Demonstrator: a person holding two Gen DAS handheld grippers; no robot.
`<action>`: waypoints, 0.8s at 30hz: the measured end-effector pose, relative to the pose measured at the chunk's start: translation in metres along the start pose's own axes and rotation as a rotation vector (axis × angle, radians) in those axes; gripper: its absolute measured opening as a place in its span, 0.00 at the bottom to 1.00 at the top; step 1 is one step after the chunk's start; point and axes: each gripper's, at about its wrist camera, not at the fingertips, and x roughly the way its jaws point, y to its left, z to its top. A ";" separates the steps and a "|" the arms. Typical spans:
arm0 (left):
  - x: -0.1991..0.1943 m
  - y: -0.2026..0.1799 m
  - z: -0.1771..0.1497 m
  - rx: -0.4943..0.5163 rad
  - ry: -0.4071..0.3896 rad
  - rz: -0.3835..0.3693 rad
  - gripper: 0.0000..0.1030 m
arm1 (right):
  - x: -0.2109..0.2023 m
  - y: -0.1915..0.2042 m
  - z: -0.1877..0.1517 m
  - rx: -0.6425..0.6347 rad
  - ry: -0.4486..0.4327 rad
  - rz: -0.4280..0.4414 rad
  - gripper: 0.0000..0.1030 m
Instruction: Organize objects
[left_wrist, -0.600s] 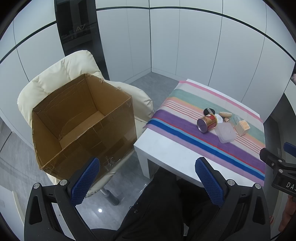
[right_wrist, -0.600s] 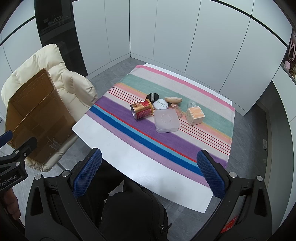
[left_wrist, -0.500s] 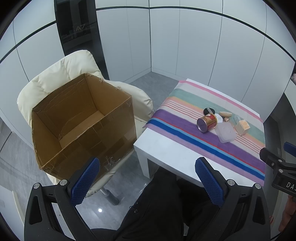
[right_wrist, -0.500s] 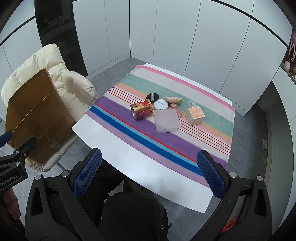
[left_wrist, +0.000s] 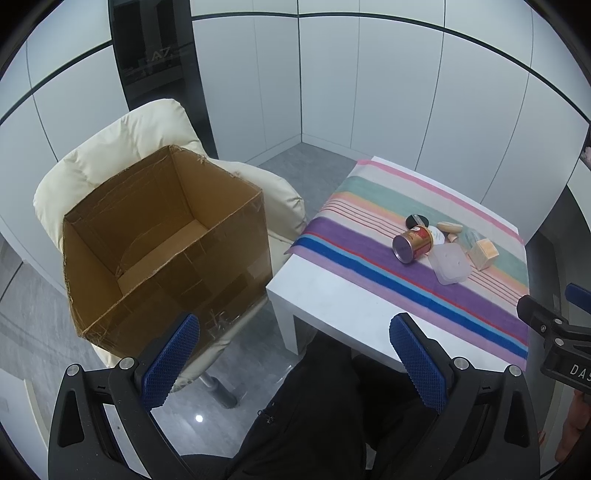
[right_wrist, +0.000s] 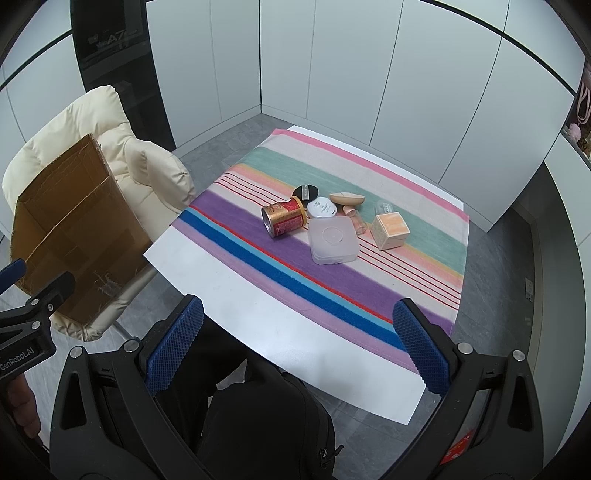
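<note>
On the striped cloth (right_wrist: 388, 280) lie one red can (right_wrist: 285, 220) and one square lid (right_wrist: 333, 239); left gripper (left_wrist: 294, 360) and right gripper (right_wrist: 298, 341) hang wide apart, holding nothing.

Both views are bright and evenly lit by soft, diffuse light from overhead; shadows are faint and soft-edged. A small specular glint sits on the glossy floor (left_wrist: 199, 418) at about 7 o'clock in the left wrist view. The dark wall panel (right_wrist: 110, 55) at 11 o'clock carries dim reflections. Focus is sharp across the centre. Strong fisheye distortion bows the wall seams outward, and black vignetting fills all corners of each frame
</note>
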 end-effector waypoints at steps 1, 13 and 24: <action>0.000 0.000 0.000 0.000 0.000 0.000 1.00 | 0.000 0.000 0.000 0.000 0.000 0.000 1.00; 0.001 0.000 -0.003 -0.006 0.007 0.004 1.00 | 0.000 0.002 0.000 -0.002 0.000 0.001 1.00; 0.002 0.000 -0.002 -0.005 0.018 0.007 1.00 | 0.000 0.002 0.000 -0.002 0.001 0.000 1.00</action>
